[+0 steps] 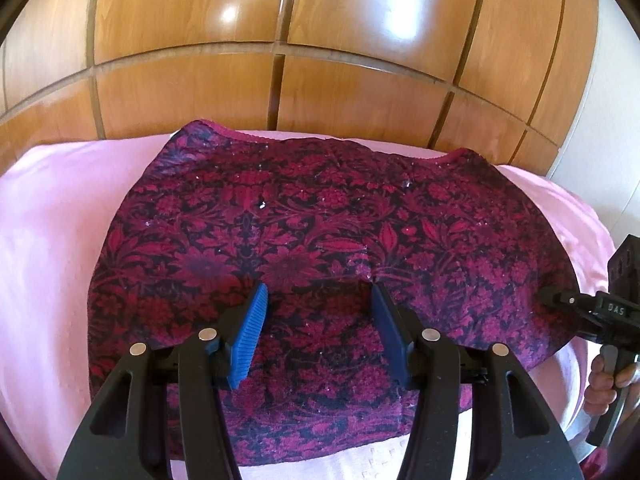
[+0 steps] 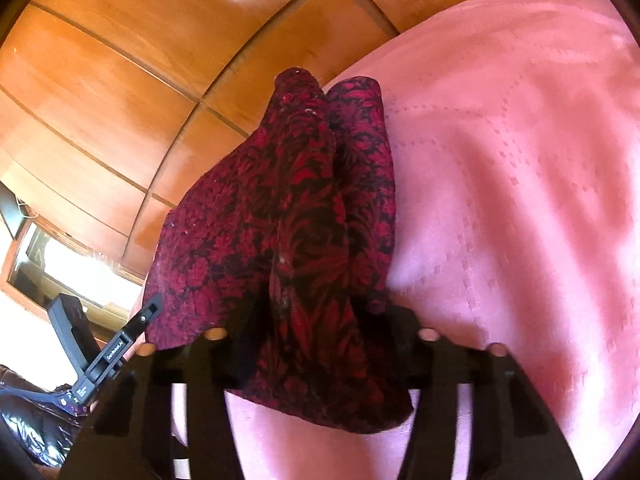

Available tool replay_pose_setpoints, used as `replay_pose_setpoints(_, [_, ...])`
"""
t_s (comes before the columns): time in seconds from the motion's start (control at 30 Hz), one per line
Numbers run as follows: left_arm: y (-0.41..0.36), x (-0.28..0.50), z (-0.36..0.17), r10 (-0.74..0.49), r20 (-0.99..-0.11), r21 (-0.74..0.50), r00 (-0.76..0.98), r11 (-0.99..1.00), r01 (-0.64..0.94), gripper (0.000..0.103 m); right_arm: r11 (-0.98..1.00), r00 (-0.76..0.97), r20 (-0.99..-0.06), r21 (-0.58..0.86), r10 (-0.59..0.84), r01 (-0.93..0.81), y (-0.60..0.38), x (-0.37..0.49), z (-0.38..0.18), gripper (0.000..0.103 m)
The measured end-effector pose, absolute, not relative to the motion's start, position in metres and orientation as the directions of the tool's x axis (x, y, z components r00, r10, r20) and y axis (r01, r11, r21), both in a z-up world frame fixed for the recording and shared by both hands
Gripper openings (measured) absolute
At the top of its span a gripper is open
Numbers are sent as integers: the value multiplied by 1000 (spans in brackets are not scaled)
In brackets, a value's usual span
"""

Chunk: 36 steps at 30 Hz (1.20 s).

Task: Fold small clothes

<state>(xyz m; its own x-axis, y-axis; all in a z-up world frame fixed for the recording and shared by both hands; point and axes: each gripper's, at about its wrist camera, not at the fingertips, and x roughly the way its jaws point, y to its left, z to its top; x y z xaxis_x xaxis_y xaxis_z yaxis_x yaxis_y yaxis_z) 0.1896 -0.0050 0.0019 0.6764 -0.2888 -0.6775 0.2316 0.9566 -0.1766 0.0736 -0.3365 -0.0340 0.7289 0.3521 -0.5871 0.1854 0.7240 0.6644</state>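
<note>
A small red and black floral garment [image 1: 320, 232] lies spread on a pink bedspread [image 1: 60, 240]. My left gripper [image 1: 318, 300] is open, its blue-padded fingers [image 1: 252, 332] resting over the garment's near middle with nothing between them. In the right wrist view the garment [image 2: 288, 220] rises in a fold straight out of my right gripper [image 2: 316, 320], which is shut on its edge and lifts it off the bedspread [image 2: 520, 200]; the fingertips are hidden by cloth. The right gripper also shows in the left wrist view [image 1: 588, 308] at the garment's right edge.
A glossy wooden wardrobe [image 1: 320, 60] stands right behind the bed. A window [image 2: 60, 268] shows at far left in the right wrist view. A dark shiny sleeve [image 2: 24, 420] and the left gripper's body [image 2: 112, 344] sit at the lower left there.
</note>
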Motion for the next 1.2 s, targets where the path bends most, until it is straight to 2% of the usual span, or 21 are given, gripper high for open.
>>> replay_pose_setpoints(0.07, [2, 190, 2, -324, -669, -227, 669, 946, 231, 53, 725, 731, -589, 662, 344, 192, -334, 72, -26, 36])
replay_pose_setpoints(0.17, [27, 196, 2, -435, -636, -400, 638, 892, 209, 50, 719, 751, -569, 669, 335, 186, -328, 70, -9, 32])
replay_pose_setpoints(0.23, [39, 202, -2, -457, -637, -453, 621, 874, 178, 29, 708, 771, -533, 689, 348, 157, -324, 68, 6, 31])
replay_pose_setpoints(0.33, [61, 212, -13, -522, -616, -553, 591, 820, 148, 13, 702, 801, -455, 710, 388, 64, -303, 69, 41, 29])
replay_pose_setpoints(0.5, [69, 217, -21, -548, -613, -580, 569, 801, 147, 11, 728, 789, -405, 681, 462, -76, -245, 92, 81, 28])
replay_pose_setpoints(0.73, [91, 223, -21, -621, -560, -664, 548, 732, 150, 11, 759, 730, -425, 622, 535, -194, -149, 141, 94, 27])
replay_pose_setpoints(0.93, [173, 202, -7, -612, -442, -756, 656, 648, 96, 11, 849, 665, -546, 445, 509, -284, -73, 160, 75, 27])
replay_pose_setpoints(1.07, [219, 191, 16, -605, -353, -782, 714, 610, 130, 11, 876, 627, -612, 352, 482, -330, -36, 167, 52, 27])
replay_pose_setpoints(1.1, [221, 190, 22, -602, -352, -772, 717, 620, 142, 13, 882, 622, -626, 325, 471, -341, -28, 169, 47, 27])
replay_pose_setpoints(1.17, [216, 192, 33, -612, -353, -747, 708, 640, 181, 34, 891, 618, -643, 288, 452, -351, -14, 175, 39, 27])
replay_pose_setpoints(1.2, [213, 194, 36, -621, -351, -745, 701, 638, 192, 56, 895, 621, -647, 272, 442, -354, -9, 177, 37, 27])
